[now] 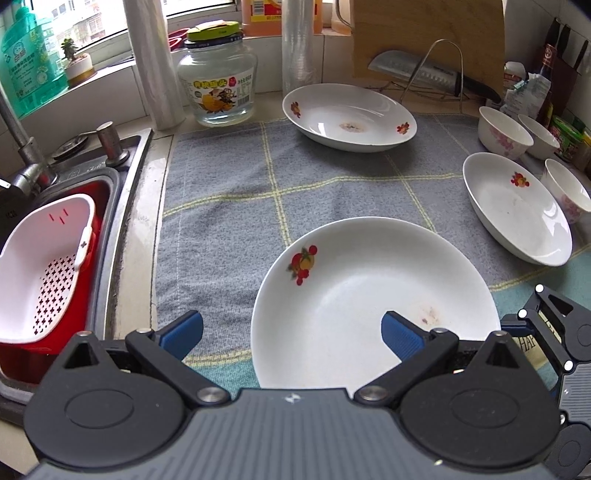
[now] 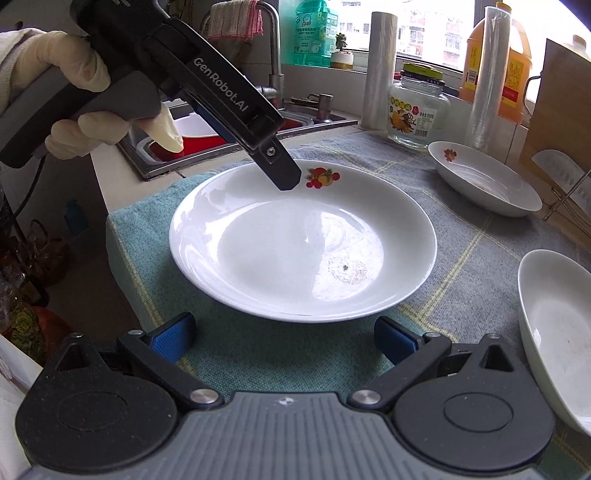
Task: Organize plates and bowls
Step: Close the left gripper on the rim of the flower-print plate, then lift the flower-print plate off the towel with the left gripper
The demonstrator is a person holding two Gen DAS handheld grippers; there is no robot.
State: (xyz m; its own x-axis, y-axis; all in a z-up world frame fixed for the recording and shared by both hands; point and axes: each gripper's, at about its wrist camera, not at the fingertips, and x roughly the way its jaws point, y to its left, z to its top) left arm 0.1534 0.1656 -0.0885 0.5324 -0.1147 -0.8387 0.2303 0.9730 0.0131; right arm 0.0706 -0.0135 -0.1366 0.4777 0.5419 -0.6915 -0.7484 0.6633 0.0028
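Observation:
A white plate point(image 1: 351, 295) with a fruit print lies on the grey checked cloth close in front of me. My left gripper point(image 1: 291, 332) is open and straddles its near-left rim, one blue pad inside the plate and one outside. In the right wrist view the same plate point(image 2: 303, 240) lies just beyond my open right gripper point(image 2: 286, 334), which holds nothing. My left gripper point(image 2: 282, 173), held by a gloved hand point(image 2: 74, 74), hangs over the plate's far rim. Two more plates point(image 1: 349, 116) point(image 1: 517, 210) and three small bowls point(image 1: 504, 134) stand at the back and right.
On the left, a sink point(image 1: 122, 184) holds a red basin and a white colander point(image 1: 44, 266). A glass jar point(image 1: 218, 85), plastic rolls point(image 1: 301, 44), a cutting board point(image 1: 428, 33) and a knife on a wire rack point(image 1: 436, 77) line the back. Bottles crowd the right corner.

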